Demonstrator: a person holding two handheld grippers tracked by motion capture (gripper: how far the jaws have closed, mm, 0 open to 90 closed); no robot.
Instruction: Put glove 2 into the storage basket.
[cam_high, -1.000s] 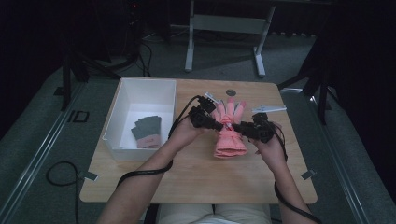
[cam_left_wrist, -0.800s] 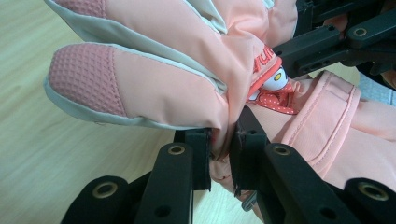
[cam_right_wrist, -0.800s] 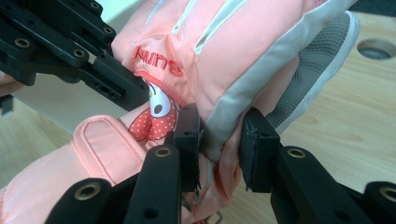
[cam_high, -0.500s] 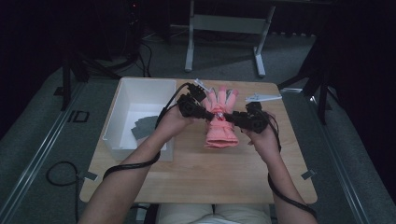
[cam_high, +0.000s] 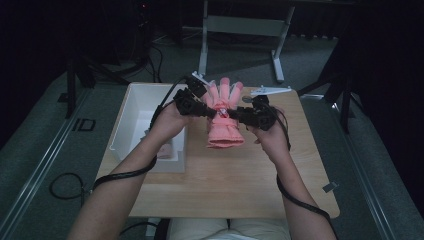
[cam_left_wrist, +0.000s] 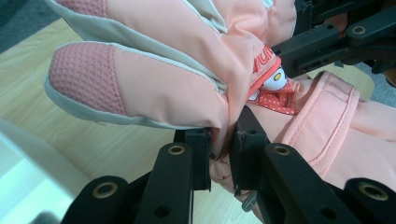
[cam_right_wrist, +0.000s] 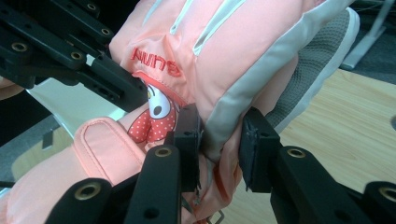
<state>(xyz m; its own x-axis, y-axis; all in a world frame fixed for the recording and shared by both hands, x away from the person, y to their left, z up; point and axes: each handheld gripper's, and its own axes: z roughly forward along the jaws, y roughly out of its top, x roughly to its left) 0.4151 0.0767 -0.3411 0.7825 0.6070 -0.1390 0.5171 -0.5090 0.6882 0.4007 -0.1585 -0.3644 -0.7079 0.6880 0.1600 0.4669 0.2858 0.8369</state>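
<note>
Gripping the pink glove from both sides, the left tool and right tool hold it above the desk beside the white bin, so lifting looks done and placing remains.

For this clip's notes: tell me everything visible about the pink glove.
The pink glove is a padded, salmon-coloured winter glove with pale grey trim, textured fingertip patches, a wide cuff, red lettering and a small cartoon figure on red dotted fabric. It looks like smooth synthetic fabric. It is held over the wooden table, fingers pointing away from the person, cuff hanging toward them. The left hand-held gripper and right hand-held gripper pinch its opposite edges.
</note>
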